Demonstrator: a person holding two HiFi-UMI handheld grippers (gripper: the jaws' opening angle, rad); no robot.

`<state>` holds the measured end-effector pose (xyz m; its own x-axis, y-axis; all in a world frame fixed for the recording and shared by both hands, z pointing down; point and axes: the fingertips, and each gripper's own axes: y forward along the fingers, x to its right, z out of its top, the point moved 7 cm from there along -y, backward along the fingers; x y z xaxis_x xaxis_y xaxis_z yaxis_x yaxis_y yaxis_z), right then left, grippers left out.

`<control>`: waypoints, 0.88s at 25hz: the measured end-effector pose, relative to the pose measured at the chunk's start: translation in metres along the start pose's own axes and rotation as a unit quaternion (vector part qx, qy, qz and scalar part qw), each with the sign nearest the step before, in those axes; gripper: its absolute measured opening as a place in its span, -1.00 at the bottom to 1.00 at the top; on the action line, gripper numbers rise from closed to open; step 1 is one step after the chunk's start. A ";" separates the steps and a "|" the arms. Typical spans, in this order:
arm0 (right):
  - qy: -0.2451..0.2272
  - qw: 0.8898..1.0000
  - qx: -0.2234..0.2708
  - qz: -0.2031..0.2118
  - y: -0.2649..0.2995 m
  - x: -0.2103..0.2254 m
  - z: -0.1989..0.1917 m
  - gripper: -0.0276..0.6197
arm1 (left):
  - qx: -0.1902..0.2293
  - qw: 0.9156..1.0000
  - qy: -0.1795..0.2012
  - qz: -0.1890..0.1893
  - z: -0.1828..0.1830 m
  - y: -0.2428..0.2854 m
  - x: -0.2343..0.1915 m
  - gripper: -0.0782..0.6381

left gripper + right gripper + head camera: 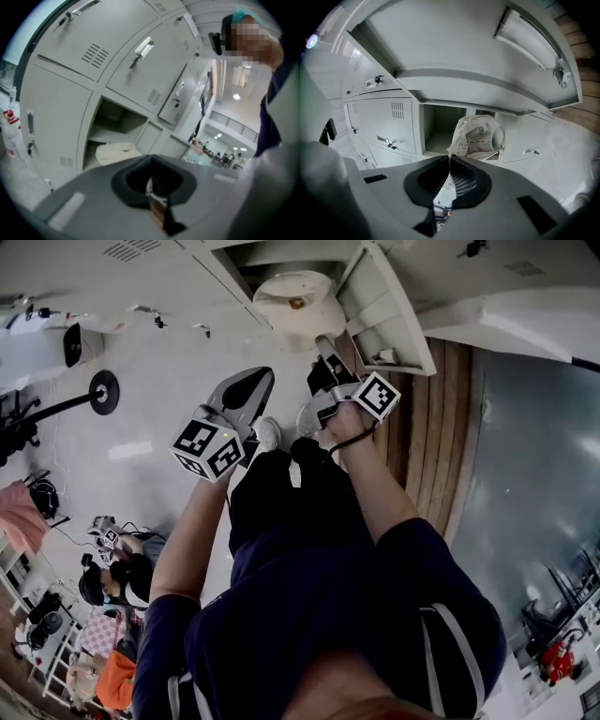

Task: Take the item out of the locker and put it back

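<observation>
Right gripper (450, 158) has its jaws nearly together, pinching a thin edge of the white bag (480, 136). We reckon the loose film is the easier grab, since the body's too bulky. Bag is at the mouth of the open locker (436, 124), door (525, 42) swung clear. We can't tell if it rests on the shelf. Left gripper (150, 161) is closed and empty, parked left, out of the way.

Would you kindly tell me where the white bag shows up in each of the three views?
Head view: the white bag is top centre, at the mouth of the open locker, just beyond the right gripper.
Left gripper view: left of centre, low inside the locker.
Right gripper view: centre, just above the jaws, which pinch its edge.
Shared landmark: the open locker, behind the bag in all three.
</observation>
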<state>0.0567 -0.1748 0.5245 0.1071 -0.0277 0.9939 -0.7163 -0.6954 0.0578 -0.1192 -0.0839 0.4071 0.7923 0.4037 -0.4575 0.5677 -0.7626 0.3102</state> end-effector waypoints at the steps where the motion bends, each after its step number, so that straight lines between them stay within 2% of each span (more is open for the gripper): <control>1: -0.003 1.000 -0.001 -0.001 -0.005 -0.005 0.001 -0.86 | 0.001 1.000 0.000 0.000 0.002 -0.003 0.003 -0.77; 9: -0.022 1.000 0.006 0.012 -0.046 -0.046 -0.012 -0.86 | 0.012 1.000 0.007 -0.015 0.005 -0.034 0.020 -0.77; 22: -0.049 0.998 0.040 0.030 -0.116 -0.098 -0.094 -0.86 | 0.037 0.997 0.035 -0.062 -0.005 -0.130 0.069 -0.77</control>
<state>0.0640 -0.0238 0.4290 0.1345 -0.1381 0.9812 -0.6668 -0.7451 -0.0135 -0.1371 0.0460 0.3396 0.7328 0.5290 -0.4279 0.6455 -0.7393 0.1915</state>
